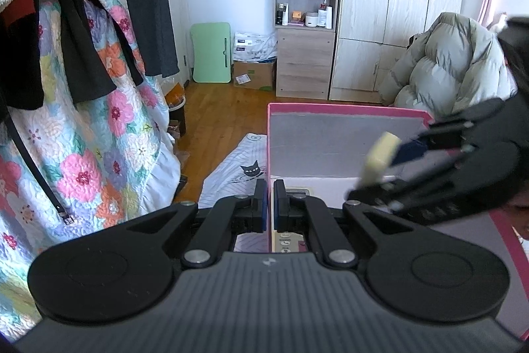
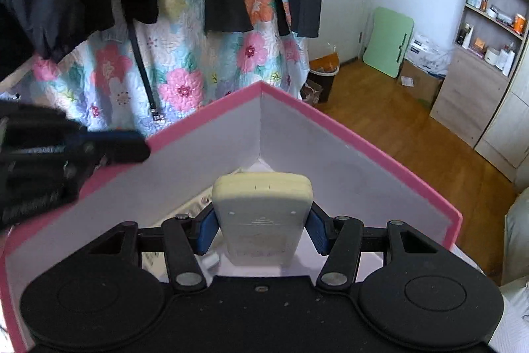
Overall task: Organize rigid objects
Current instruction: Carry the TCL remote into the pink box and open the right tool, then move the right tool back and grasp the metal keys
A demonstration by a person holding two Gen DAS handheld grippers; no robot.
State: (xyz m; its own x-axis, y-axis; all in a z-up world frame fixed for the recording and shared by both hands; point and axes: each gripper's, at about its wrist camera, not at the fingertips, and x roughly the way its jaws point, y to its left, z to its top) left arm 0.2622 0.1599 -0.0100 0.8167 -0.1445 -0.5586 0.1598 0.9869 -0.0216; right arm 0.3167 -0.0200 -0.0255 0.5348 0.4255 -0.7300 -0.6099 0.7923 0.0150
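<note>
A pink box (image 1: 347,110) with grey inner walls stands open in front of me; it also shows in the right wrist view (image 2: 363,134). My left gripper (image 1: 269,204) is shut on the box's left wall, the wall edge between its pads. My right gripper (image 2: 261,230) is shut on a cream remote control (image 2: 261,214), held over the inside of the box near its far corner. In the left wrist view the remote (image 1: 380,157) and right gripper hang over the box's right side. A flat item lies inside the box (image 1: 297,191), mostly hidden.
A floral quilt (image 1: 99,138) and dark clothes (image 1: 142,5) hang to the left. A cat-print cloth (image 1: 238,174) lies under the box. A puffy jacket (image 1: 446,65), wooden shelf (image 1: 305,12), green board (image 1: 211,52) and cardboard box (image 1: 253,75) stand behind on the wood floor.
</note>
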